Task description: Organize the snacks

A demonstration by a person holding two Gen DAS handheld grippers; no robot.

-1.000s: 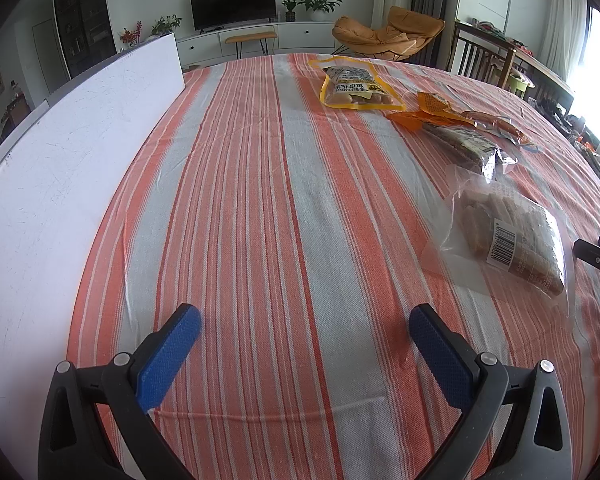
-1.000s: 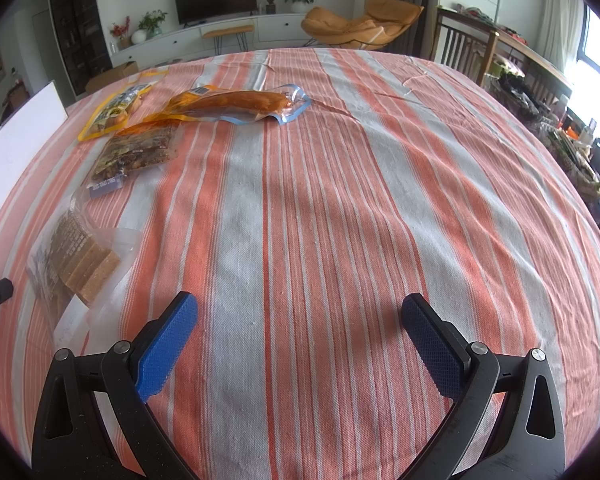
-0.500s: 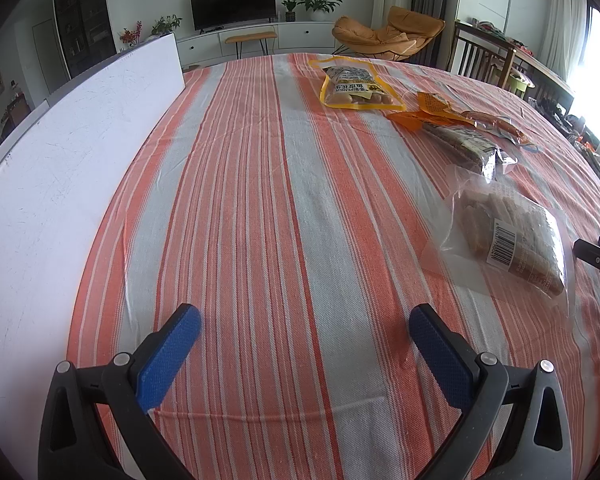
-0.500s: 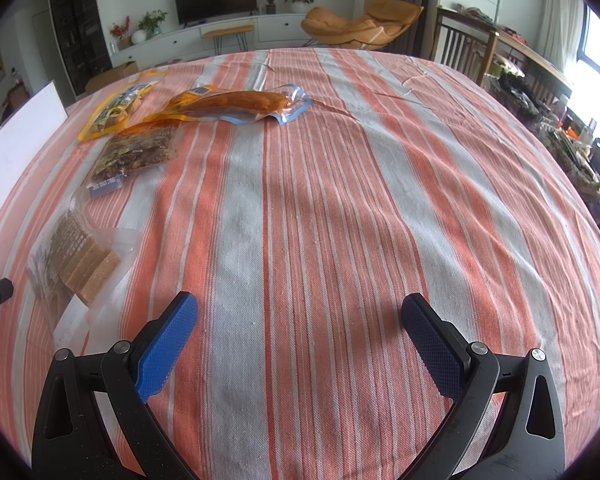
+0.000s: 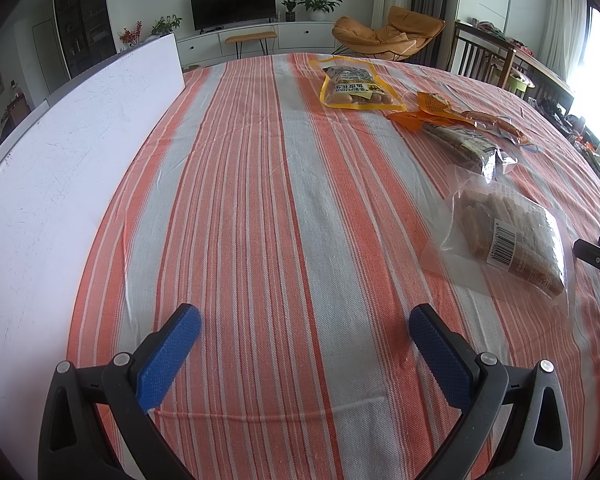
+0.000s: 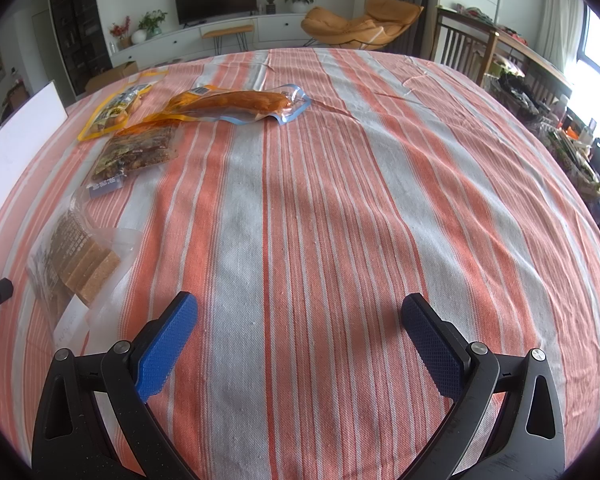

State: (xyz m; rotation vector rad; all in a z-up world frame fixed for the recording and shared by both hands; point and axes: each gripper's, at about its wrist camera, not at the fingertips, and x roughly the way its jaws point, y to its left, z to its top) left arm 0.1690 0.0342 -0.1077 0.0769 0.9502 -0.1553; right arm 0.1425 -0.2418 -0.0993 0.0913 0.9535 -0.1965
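Several snack packs lie on the striped tablecloth (image 5: pixel 260 200). A clear bag of brown biscuits (image 5: pixel 512 236) (image 6: pixel 76 256) is nearest, right of my left gripper (image 5: pixel 300 320) and left of my right gripper (image 6: pixel 300 312). Farther off lie a dark nut bar pack (image 5: pixel 464 146) (image 6: pixel 136 152), an orange sausage pack (image 5: pixel 492 122) (image 6: pixel 236 102) and a yellow peanut bag (image 5: pixel 352 88) (image 6: pixel 116 110). Both grippers are open and empty, low over the cloth.
A white board (image 5: pixel 60 152) (image 6: pixel 16 132) stands along the table's left side. Wooden chairs (image 6: pixel 468 52) stand past the table's right edge. The cloth (image 6: pixel 380 200) shows bare stripes ahead of the right gripper.
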